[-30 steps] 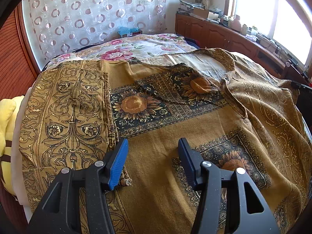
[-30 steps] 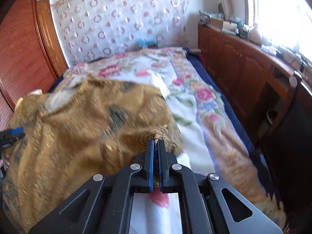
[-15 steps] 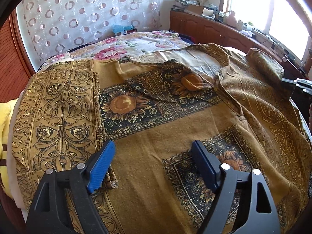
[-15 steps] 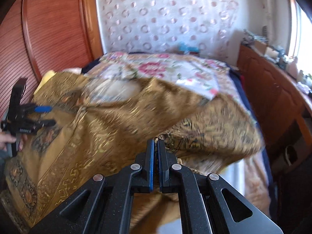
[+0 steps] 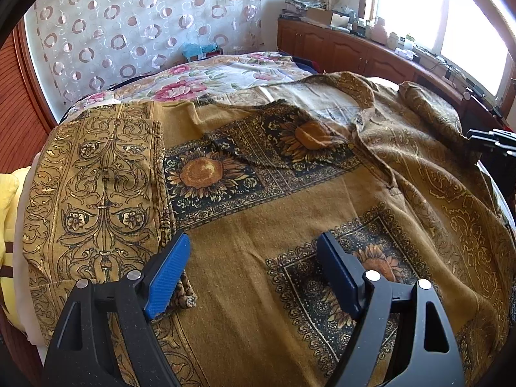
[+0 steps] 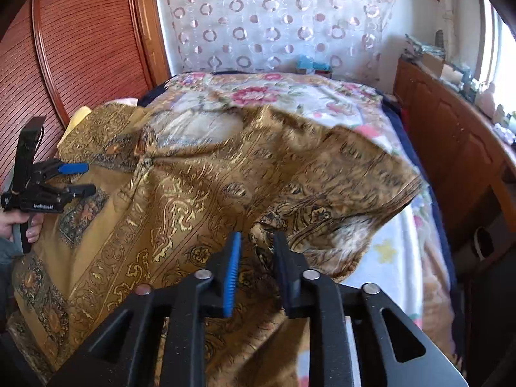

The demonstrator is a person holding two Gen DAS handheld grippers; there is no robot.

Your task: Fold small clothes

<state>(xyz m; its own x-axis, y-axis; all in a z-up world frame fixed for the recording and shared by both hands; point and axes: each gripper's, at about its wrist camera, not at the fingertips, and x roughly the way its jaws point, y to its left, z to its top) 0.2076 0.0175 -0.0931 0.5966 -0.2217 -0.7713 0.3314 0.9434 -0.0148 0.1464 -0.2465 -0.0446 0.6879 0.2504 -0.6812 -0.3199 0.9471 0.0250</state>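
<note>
folding a golden brown printed garment [image 5: 258, 235], spread on the bed [image 5: 225, 71] over a flowered bedspread [image 6: 322, 96]. left side already folded in as a flat patterned strip [image 5: 96, 187]. right side just thrown over toward the middle, lumpy and puffed up near the right gripper [image 6: 256, 251]. right gripper jaws just been opening, pads apart and not pressing, cloth bunched right between them: let go. left gripper [image 5: 251, 258] wide open above the cloth, nothing between its pads. next move, most likely: press and smooth the right flap flat, line up its edge, then fold bottom to top. no boxes or baskets close by to hold clothes.
</note>
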